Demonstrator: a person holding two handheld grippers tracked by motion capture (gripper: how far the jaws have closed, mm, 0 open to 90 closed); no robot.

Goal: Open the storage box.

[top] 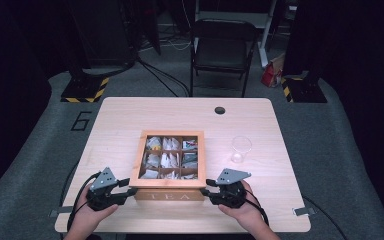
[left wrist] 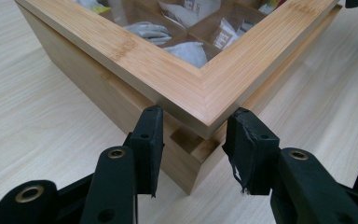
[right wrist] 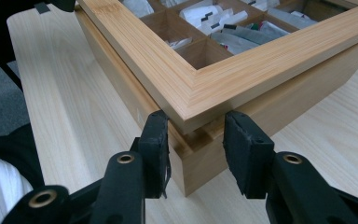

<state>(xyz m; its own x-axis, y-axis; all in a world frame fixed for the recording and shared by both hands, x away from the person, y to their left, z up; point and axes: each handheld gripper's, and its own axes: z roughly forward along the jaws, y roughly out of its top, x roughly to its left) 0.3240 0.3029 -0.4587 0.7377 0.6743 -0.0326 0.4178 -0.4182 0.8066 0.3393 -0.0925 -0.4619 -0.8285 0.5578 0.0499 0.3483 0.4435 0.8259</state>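
We hold a gripper in each hand at the near edge of a pale wooden table (top: 130, 112). Between them sits a square bamboo tea box (top: 168, 192), its front marked TEA and facing us, its glass-windowed lid (left wrist: 186, 81) showing compartments of tea bags (top: 170, 160).

The left gripper (top: 128, 185) sits at the box's near left corner, the right gripper (top: 206, 187) at its near right corner, both pointing inward along the front face. Each is equally close to its own corner.

In the left gripper view, the jaws straddle the corner just under the lid's overhanging rim; the pads (left wrist: 151, 140) flank the wood, but we cannot tell whether they press on it. In the right gripper view, the pads (right wrist: 242, 149) stand likewise either side of the corner, and contact is again unclear.

We judge that the lid's seam lies just above both jaw pairs, so lifting would mean catching the rim from below.

An empty clear glass (top: 241, 149) stands to the right of the box, well clear of the hands. Nothing blocks either gripper.
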